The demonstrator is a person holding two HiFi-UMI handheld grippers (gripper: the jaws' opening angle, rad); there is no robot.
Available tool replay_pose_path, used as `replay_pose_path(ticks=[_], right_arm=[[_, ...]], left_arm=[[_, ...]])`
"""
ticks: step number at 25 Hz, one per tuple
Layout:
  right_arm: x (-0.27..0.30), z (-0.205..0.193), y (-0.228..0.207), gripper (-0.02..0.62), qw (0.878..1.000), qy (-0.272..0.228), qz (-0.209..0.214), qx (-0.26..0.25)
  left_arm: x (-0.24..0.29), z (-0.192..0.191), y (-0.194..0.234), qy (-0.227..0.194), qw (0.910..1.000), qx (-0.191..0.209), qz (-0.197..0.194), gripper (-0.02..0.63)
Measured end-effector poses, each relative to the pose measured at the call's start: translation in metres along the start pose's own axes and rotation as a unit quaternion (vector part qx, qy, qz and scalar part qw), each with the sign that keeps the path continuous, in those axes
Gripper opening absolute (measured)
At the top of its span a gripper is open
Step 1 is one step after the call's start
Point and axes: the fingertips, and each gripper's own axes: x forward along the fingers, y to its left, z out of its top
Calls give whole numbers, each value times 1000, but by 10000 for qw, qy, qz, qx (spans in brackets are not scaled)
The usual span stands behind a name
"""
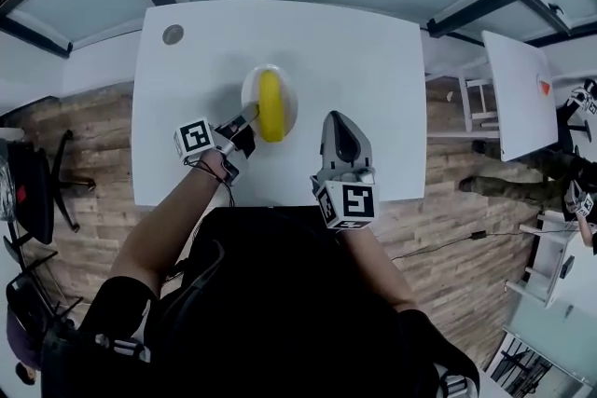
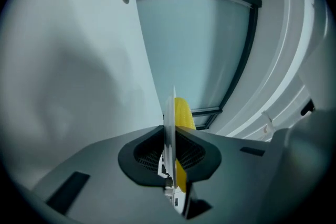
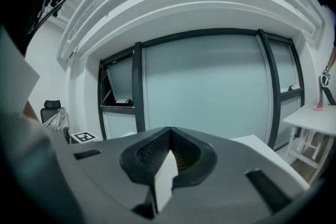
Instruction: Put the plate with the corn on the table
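A white plate [image 1: 250, 93] with a yellow corn cob [image 1: 270, 105] on it is over the middle of the white table [image 1: 354, 61]. My left gripper [image 1: 244, 118] is shut on the plate's near-left rim. The left gripper view shows the plate [image 2: 169, 123] edge-on between the jaws, the corn [image 2: 184, 113] just to its right and the table [image 2: 63, 60] to the left. Whether the plate rests on the table or hangs just above it I cannot tell. My right gripper [image 1: 340, 128] is over the table's front edge, right of the plate. Its jaws [image 3: 170, 131] are shut and hold nothing.
A round grey grommet [image 1: 173, 34] sits in the table's far left corner. Another white table [image 1: 518, 93] and a white stool [image 1: 476, 98] stand to the right, with a person's legs [image 1: 522, 177] near them. A black chair [image 1: 33, 191] is at the left. Glass panels run behind.
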Motion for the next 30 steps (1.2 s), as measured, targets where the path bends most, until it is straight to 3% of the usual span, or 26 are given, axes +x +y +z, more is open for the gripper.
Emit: replay_pose_path(ticks=[6, 10, 15, 17, 19, 20, 22, 24, 25, 27, 29, 30], right_arm=[[7, -13, 2, 3, 9996, 273, 88, -27], [5, -16, -8, 3, 9994, 351, 53, -11], [10, -18, -16, 3, 9992, 402, 58, 54], [12, -17, -13, 3, 9992, 373, 95, 53], [14, -17, -7, 3, 9992, 354, 161, 45], [15, -17, -3, 3, 9992, 353, 201, 52], [17, -17, 6, 3, 9988, 361, 322, 69], [18, -15, 19, 3, 9981, 341, 510, 83], [19, -14, 26, 3, 9975, 333, 610, 97], [20, -14, 35, 3, 9966, 318, 748, 156], [21, -13, 43, 3, 9962, 274, 796, 203], [22, -12, 47, 3, 9963, 238, 806, 193]], left_arm=[[36, 20, 59, 5, 9978, -97, 651, 37], [47, 16, 71, 150, 9932, 9, 1153, 38], [38, 11, 78, 362, 9748, 570, 2127, 40], [34, 15, 72, 341, 9612, 1151, 2484, 158], [29, 22, 63, 258, 9450, 1737, 2759, 348], [25, 24, 59, 232, 9393, 1950, 2812, 373], [17, 26, 46, 190, 9372, 2250, 2659, 373], [6, 21, 20, 122, 9390, 2642, 2199, 370], [1, 17, 1, 71, 9346, 2983, 1935, 333], [-9, 9, -43, -104, 9094, 3882, 1488, 200], [-20, 5, -86, -363, 8671, 4820, 1201, 43], [-25, 3, -106, -499, 8419, 5264, 1082, 3]])
